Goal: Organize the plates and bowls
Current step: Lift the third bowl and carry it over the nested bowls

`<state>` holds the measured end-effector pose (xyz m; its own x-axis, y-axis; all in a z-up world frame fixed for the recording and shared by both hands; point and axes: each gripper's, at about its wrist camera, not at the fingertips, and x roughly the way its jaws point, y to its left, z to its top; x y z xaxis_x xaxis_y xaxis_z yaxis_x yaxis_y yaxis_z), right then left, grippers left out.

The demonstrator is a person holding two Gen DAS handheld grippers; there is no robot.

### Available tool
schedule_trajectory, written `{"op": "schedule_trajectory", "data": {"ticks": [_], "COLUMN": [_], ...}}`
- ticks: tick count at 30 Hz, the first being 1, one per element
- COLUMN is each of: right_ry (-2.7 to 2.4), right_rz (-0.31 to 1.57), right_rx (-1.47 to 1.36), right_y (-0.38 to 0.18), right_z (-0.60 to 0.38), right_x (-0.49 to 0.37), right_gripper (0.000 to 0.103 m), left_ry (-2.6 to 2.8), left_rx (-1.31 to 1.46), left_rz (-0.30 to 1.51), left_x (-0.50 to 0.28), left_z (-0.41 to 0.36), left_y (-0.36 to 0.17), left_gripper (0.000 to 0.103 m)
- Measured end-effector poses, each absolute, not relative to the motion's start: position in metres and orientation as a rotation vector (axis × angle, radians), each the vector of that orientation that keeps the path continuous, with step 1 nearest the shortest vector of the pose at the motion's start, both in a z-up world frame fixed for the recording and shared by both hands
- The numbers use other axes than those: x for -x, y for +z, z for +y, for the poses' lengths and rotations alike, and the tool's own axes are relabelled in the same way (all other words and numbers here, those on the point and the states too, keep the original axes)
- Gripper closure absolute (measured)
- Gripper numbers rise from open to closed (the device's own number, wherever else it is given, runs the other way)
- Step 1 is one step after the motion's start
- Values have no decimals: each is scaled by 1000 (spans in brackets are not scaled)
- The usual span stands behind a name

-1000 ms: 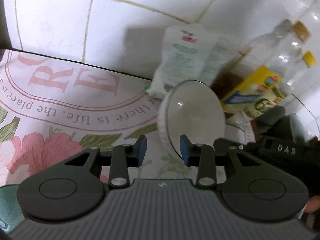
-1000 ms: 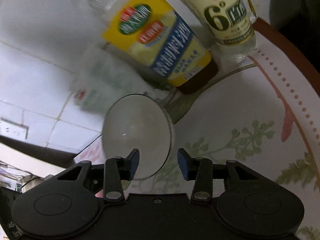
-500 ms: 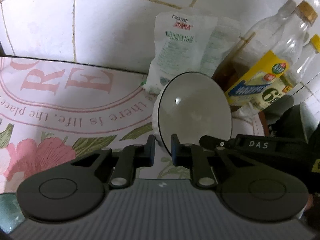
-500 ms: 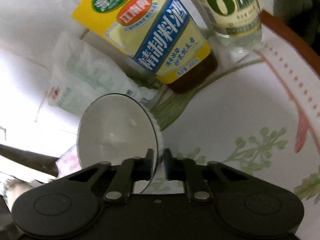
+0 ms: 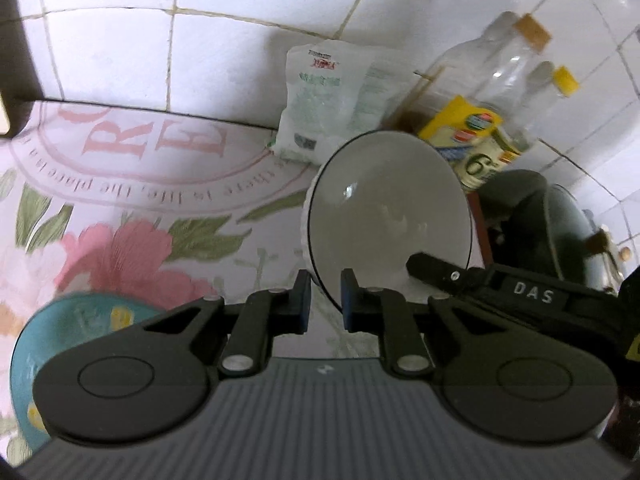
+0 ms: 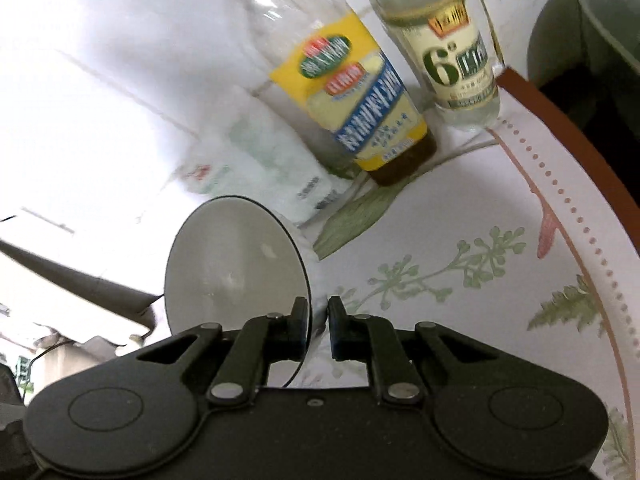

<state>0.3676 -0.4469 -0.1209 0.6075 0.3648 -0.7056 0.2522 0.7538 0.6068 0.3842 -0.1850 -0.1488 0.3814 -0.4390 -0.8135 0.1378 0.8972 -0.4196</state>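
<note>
White glazed, with a thin dark rim, the bowl (image 5: 388, 212) is tipped on edge over the flowered desk (image 5: 132, 216), its empty hollow facing both cameras. The right gripper (image 6: 318, 330) pinches its rim between nearly closed fingers (image 6: 299, 328), one inside and one outside the wall. The left gripper (image 5: 325, 300) has its fingers (image 5: 347, 300) slightly spread either side of the bowl's lower rim; whether they touch it I cannot tell. A teal bowl (image 5: 44, 344) with yellow marks sits at the near left, partly hidden under the left gripper. Behind the white bowl, against the tiled wall (image 5: 224, 48), lean a white packet (image 5: 324, 104), a yellow-labelled bottle (image 6: 356, 92) holding a little brown liquid, and a pale-labelled bottle (image 6: 452, 52) of clear liquid.
</note>
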Motion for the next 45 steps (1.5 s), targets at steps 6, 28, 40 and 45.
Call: {"op": "schedule_trajectory", "data": {"ticks": [6, 28, 40, 45], "right_ry": [116, 79, 32, 18], "right_rz": [850, 884, 915, 902], "right_rx": [-678, -595, -518, -432], "right_y": [-80, -51, -80, -90], "right_z": [-438, -429, -424, -412], "right_x": [-319, -208, -207, -207], "right_gripper": [86, 85, 85, 85], "left_ry": [-397, -439, -407, -405], "left_rx": [329, 384, 458, 462], "left_rz": [1072, 1068, 1183, 1213], "left_x": [-342, -233, -237, -240], "left_z": [-172, -160, -165, -163], "left_y": [-117, -96, -152, -167], "left_gripper": [89, 89, 90, 90]}}
